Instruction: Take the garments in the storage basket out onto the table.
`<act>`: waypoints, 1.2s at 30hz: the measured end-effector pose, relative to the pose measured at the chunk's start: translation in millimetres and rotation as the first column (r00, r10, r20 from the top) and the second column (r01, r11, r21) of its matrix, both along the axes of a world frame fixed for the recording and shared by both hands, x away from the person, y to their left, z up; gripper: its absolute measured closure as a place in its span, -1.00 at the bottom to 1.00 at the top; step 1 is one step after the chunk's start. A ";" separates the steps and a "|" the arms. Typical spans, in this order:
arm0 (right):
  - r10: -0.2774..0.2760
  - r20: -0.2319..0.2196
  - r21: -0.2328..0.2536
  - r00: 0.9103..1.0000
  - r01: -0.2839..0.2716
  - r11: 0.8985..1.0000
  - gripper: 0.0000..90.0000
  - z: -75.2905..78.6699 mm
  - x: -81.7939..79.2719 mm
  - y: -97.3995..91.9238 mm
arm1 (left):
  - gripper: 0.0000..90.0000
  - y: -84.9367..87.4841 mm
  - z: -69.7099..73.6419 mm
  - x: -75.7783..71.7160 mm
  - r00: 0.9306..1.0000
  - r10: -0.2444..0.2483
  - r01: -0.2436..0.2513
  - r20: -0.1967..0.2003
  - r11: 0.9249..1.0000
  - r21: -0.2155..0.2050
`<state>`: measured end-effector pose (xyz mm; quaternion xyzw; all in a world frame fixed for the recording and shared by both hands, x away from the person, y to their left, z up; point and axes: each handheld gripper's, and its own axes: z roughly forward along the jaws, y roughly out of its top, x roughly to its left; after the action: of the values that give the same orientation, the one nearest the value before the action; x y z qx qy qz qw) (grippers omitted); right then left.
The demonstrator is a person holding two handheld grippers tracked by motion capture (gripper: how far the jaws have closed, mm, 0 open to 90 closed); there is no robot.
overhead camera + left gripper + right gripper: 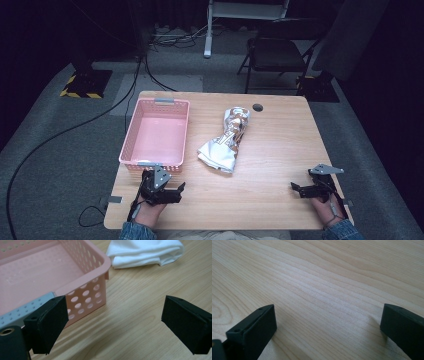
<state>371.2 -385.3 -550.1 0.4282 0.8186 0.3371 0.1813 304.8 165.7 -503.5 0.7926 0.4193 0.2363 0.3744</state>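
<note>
a: high view first. where does the crumpled white-and-silver cloth (224,142) lie from the left gripper (175,192)?

b: ahead and to its right, near mid-table, long axis running away from the person. the left gripper is the nearer one; the right gripper (297,189) sits well off by the table's right edge. both have jaws spread, holding nothing.

a: left gripper view?

b: the pink perforated plastic basket (100,272) stands just ahead-left, the cloth (146,251) beyond its corner, bare wooden table (135,310) between.

a: right gripper view?

b: open wood grain (324,285) ahead, free room to sweep.
</note>
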 end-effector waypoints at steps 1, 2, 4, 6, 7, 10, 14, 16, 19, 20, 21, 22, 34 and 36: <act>0.000 0.000 0.000 1.000 0.000 1.000 -0.99 0.0 0.0 0.0 | -0.85 2.2 -1.2 -0.7 1.000 0.005 -0.005 -0.007 1.000 0.005; 0.000 0.000 0.000 1.000 0.000 1.000 -0.99 0.0 0.0 0.0 | -0.85 2.2 -1.2 -0.7 1.000 0.005 -0.005 -0.007 1.000 0.005; 0.000 0.000 0.000 1.000 0.000 1.000 -0.99 0.0 0.0 0.0 | -0.85 4.3 -2.5 -1.1 1.000 0.012 -0.012 -0.012 1.000 0.006; 0.000 0.000 0.000 1.000 0.000 1.000 -0.99 0.0 0.0 0.0 | -0.85 6.6 -3.6 -1.8 1.000 0.017 -0.016 -0.018 1.000 0.010; 0.000 0.000 0.000 1.000 0.000 1.000 -0.99 0.0 0.0 0.0 | -0.85 9.3 -5.4 -2.8 0.999 0.021 -0.020 -0.025 1.000 0.018; 0.000 0.000 0.000 1.000 0.000 1.000 -0.99 0.0 0.0 0.0 | -0.85 12.9 -7.9 -3.9 0.999 0.031 -0.030 -0.034 0.999 0.018; 0.000 0.000 0.000 1.000 0.000 1.000 -0.99 0.0 0.0 0.0 | -0.85 20.1 -11.6 -5.8 0.998 0.049 -0.048 -0.051 0.999 0.018; 0.000 0.000 0.000 1.000 0.000 1.000 -0.99 0.0 0.0 0.0 | -0.85 22.7 -13.2 -6.2 0.997 0.053 -0.052 -0.054 0.998 0.020; 0.000 0.000 0.000 1.000 0.000 1.000 -0.99 0.0 0.0 0.0 | -0.85 25.9 -16.9 -6.3 0.995 0.063 -0.061 -0.071 0.998 0.024; 0.000 0.000 0.000 1.000 0.000 1.000 -0.99 0.0 0.0 0.0 | -0.85 25.9 -16.9 -6.3 0.995 0.063 -0.061 -0.071 0.998 0.024; 0.000 0.000 0.000 1.000 0.000 1.000 -0.99 0.0 0.0 0.0 | -0.85 27.2 -18.6 -6.1 0.995 0.064 -0.063 -0.079 0.998 0.025; 0.000 0.000 0.000 1.000 0.000 1.000 -0.99 0.0 0.0 0.0 | -0.85 27.2 -18.6 -6.1 0.995 0.064 -0.063 -0.079 0.998 0.025; 0.000 0.000 0.000 1.000 0.000 1.000 -0.99 0.0 0.0 0.0 | -0.87 31.7 -30.1 -2.2 0.983 0.074 -0.068 -0.166 0.997 0.039; 0.000 0.000 0.000 1.000 0.000 1.000 -0.99 0.0 0.0 0.0 | -0.87 31.5 -32.0 -1.6 0.980 0.077 -0.072 -0.182 0.997 0.035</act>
<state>371.2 -385.3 -550.1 0.4281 0.8186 0.3372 0.1812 303.2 197.2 -535.5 0.7998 0.4780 0.1823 0.3140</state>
